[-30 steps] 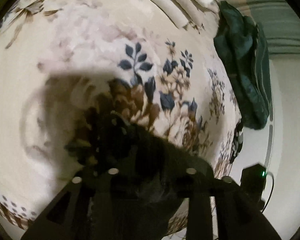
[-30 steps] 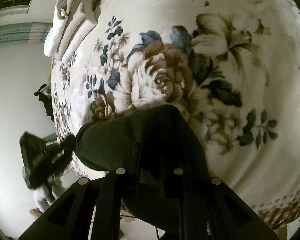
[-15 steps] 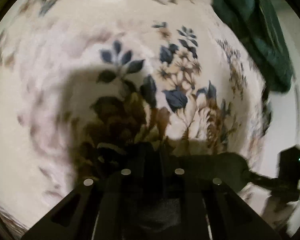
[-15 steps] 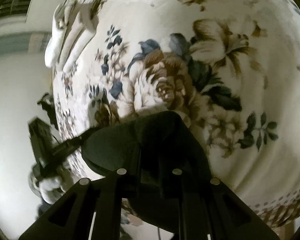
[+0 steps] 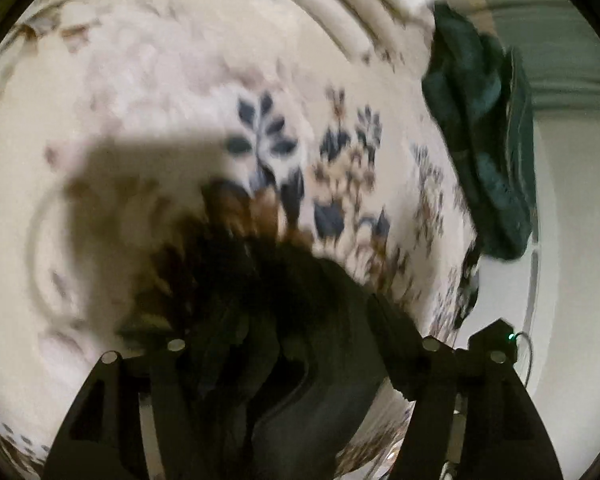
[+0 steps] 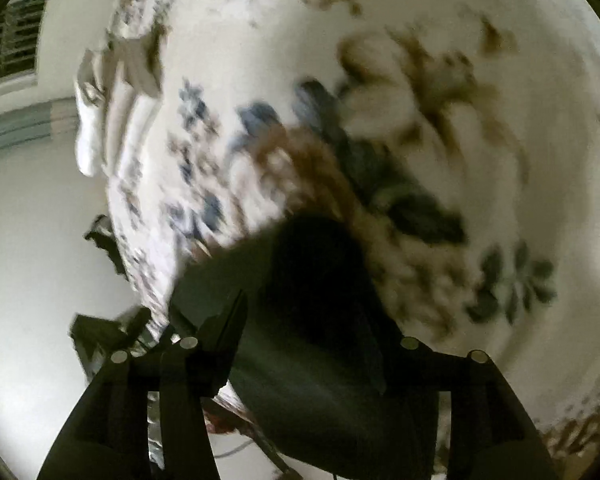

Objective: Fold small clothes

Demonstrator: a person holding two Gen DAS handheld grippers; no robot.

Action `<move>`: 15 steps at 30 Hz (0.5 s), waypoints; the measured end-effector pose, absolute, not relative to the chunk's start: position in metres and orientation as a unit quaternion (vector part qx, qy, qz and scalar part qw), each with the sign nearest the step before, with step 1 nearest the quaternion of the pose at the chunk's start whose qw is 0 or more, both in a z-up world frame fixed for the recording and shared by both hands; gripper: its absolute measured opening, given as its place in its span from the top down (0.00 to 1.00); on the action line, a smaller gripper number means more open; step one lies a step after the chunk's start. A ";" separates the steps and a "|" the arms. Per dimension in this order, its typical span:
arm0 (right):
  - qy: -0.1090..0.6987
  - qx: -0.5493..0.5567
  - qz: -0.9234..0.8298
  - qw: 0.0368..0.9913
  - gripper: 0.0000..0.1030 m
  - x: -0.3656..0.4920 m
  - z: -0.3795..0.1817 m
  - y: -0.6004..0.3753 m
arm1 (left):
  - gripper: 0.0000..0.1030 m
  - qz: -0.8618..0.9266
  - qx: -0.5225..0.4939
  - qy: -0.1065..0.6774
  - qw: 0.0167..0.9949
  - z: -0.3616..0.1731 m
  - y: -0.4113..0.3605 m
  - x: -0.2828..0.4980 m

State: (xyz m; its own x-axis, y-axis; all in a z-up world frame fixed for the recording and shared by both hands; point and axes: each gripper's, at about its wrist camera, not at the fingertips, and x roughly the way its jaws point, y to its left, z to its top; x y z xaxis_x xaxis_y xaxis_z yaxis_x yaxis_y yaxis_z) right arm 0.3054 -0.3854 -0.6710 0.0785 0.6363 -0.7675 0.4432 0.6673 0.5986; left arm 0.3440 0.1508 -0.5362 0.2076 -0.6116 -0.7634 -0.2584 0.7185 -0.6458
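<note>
Covering everything — floral bedspread (image 5: 148,92), green bundle (image 5: 484,152) beside.

Both fisheye views are dim and smeared by motion blur, and the cream floral-print bedspread (image 5: 188,80) bulges and bends toward black corner vignettes. Light falls from above and behind, throwing a broad soft shadow (image 5: 140,200) on the near left. The dark folded garment (image 6: 312,340) reads nearly black, its detail lost.
</note>
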 end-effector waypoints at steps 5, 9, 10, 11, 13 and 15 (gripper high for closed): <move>0.710 0.409 0.084 0.567 0.45 0.265 -0.708 -0.370 | 0.79 -0.106 -0.321 0.612 0.715 -0.552 0.129 0.338; 0.705 0.393 0.093 0.582 0.89 0.249 -0.712 -0.354 | 0.84 -0.103 -0.342 0.593 0.721 -0.545 0.138 0.334; 0.703 0.393 0.090 0.586 0.92 0.247 -0.711 -0.355 | 0.84 -0.105 -0.355 0.593 0.715 -0.547 0.142 0.333; 0.696 0.404 0.075 0.589 0.93 0.244 -0.711 -0.360 | 0.84 -0.105 -0.368 0.592 0.709 -0.550 0.148 0.334; 0.694 0.415 0.053 0.586 0.93 0.240 -0.713 -0.368 | 0.84 -0.094 -0.388 0.588 0.703 -0.559 0.164 0.334; 0.703 0.410 0.057 0.578 0.93 0.241 -0.713 -0.366 | 0.87 -0.076 -0.404 0.572 0.710 -0.555 0.183 0.332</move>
State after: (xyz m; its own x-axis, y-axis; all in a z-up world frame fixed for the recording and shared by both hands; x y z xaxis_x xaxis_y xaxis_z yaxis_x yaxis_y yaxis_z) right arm 0.2413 -0.3662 -0.7128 0.0053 0.6428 -0.7660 0.5107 0.6568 0.5547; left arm 0.3315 0.1833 -0.5547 0.3329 -0.5706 -0.7507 -0.3535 0.6626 -0.6604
